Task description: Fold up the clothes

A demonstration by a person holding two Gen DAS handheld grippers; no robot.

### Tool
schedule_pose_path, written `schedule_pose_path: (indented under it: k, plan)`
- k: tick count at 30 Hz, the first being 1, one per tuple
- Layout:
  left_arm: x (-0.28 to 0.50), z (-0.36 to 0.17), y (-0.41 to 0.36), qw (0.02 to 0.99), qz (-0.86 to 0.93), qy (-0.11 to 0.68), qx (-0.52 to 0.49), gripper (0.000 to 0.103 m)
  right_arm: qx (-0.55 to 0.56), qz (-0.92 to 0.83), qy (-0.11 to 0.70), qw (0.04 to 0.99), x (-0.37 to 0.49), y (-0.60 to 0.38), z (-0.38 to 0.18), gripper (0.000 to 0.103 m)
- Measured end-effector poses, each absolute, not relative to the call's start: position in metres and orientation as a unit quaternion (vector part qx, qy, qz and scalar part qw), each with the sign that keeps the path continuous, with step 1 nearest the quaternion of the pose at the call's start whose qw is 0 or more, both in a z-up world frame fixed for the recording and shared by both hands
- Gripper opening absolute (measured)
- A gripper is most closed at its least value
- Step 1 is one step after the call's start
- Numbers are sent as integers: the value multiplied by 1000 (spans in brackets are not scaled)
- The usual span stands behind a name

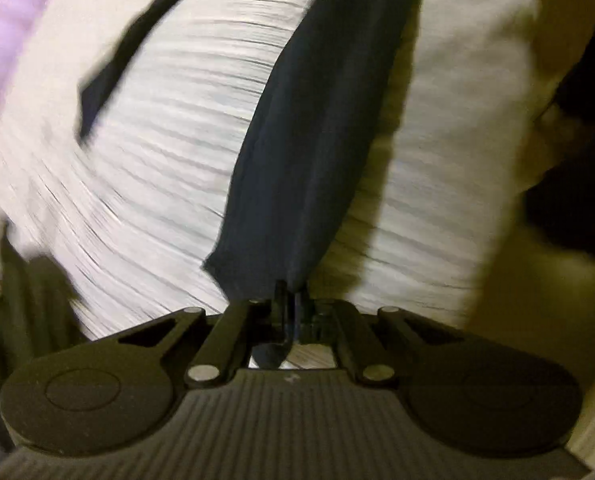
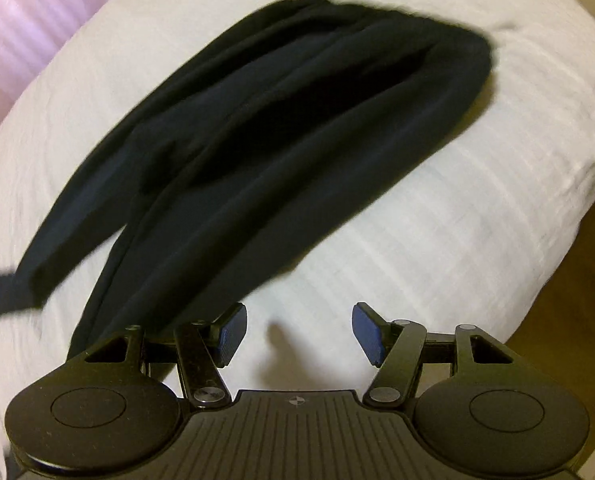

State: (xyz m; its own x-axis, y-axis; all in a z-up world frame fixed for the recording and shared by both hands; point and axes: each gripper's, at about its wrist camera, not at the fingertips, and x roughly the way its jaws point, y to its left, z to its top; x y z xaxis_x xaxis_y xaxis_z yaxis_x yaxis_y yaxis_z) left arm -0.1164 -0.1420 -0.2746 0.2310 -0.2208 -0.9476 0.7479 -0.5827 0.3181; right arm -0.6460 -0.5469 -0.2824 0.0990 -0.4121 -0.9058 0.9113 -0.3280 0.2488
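We have a dark garment (image 2: 257, 128) lying long and bunched across a white striped bedcover (image 2: 477, 208). In the right wrist view its long axis runs on a slant, from a rounded end far off to the upper right down to the near left, where a sleeve-like strip with a cuff (image 2: 5, 300) trails off toward the left edge.

Our left gripper (image 1: 291, 300) has its fingers pinched tight together on one end of the garment, and the cloth stretches away from them straight ahead, taut and narrow, with the bedcover showing on both sides. That view is blurred, so we cannot tell which part of the garment we have.

Our right gripper (image 2: 297, 334) stands wide open with nothing between its blue pads (image 2: 230, 336). The bedcover lies bare in the gap; the garment's near edge is just beside the left pad and runs away up and to the right. So for the right hand the cloth lies to the left and ahead, and any grasp there means shifting leftward.
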Motion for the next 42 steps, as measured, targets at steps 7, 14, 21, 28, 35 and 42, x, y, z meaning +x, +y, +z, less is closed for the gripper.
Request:
schedule_pose_path:
  k: [7, 14, 21, 28, 35, 42]
  plan:
    - [-136, -271, -155, 424, -533, 231, 695, 2, 513, -667, 149, 520, -752, -579, -304, 62]
    - [-158, -263, -171, 427, -468, 221, 741, 2, 532, -650, 47, 542, -837, -616, -328, 62]
    - [-180, -248, -178, 441, -431, 212, 758, 2, 569, -594, -19, 568, -856, -626, -313, 62]
    - [-176, -250, -185, 437, -423, 180, 773, 2, 598, -569, 42, 563, -855, -647, -333, 6]
    - [-178, -239, -175, 460, -446, 150, 753, 2, 547, -593, 90, 583, -874, -634, -261, 5]
    - [-198, -293, -130, 373, -484, 198, 767, 3, 525, -619, 181, 556, -858, -627, -290, 7]
